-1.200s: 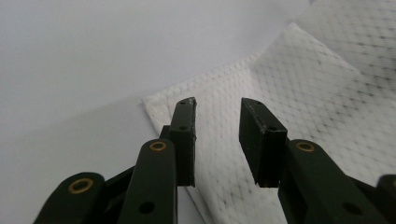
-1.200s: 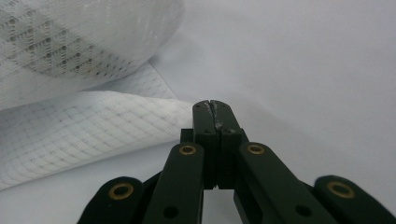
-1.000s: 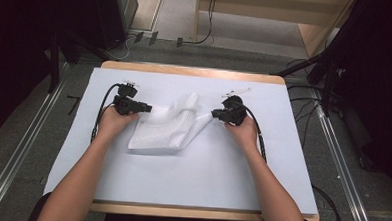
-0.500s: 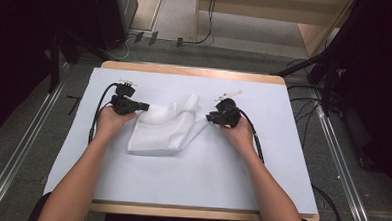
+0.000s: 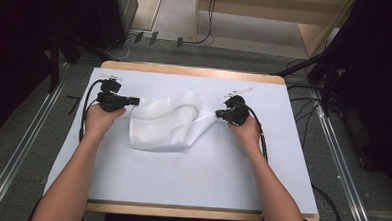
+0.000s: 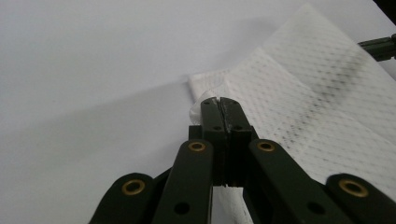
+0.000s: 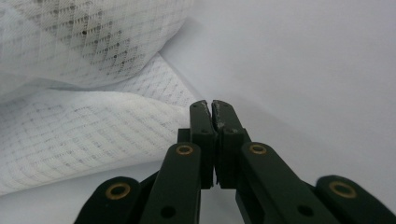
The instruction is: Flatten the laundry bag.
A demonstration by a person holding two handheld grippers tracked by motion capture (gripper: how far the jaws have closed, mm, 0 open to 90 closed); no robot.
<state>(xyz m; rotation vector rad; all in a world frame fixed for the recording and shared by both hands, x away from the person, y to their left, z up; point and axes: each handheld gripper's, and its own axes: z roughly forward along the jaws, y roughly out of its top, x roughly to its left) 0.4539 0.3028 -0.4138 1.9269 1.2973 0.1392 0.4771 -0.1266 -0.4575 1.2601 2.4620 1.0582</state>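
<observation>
Forearms: two bare arms enter from the near edge, one per gripper, spread wide so the cloth sits betw. them.
Worktop: white sheet-covered wooden worktop (image 5: 180, 185); bare near the person, work zone is mid-to-far.
Cloth: white mesh-patterned fabric cloth (image 5: 166, 121), lies mid-worktop, partly folded, a raised hump w/ a tail running toward the right side. Judged: being spread or folded, held at opposite ends to keep it taut.
Left gripper: black two-jaw left gripper (image 5: 133, 101) at the cloth's left edge, points level toward centre. In the left gripper view (image 6: 219, 103) jaws clenched, a small bunch of the cloth's corner (image 6: 198, 108) pinched at the tips. Corner grip prob. chosen so the whole edge follows when lifted.
Right gripper: black two-jaw right gripper (image 5: 219, 113) at the tip of the cloth's tail, points inward. Jaws have just been closing; in the right gripper view (image 7: 211, 109) they stand pressed together, cloth edge (image 7: 154, 116) reaches up to the left jaw's side. Whether fabric is actually caught betw. the tips: can't tell, no cloth seen in the seam.
Why mirrored: both tools face each other across the cloth; judged as set-up for a two-corner lift.
Far: worktop's wooden far edge, then grey floor w/ black cables (image 5: 305, 95).
</observation>
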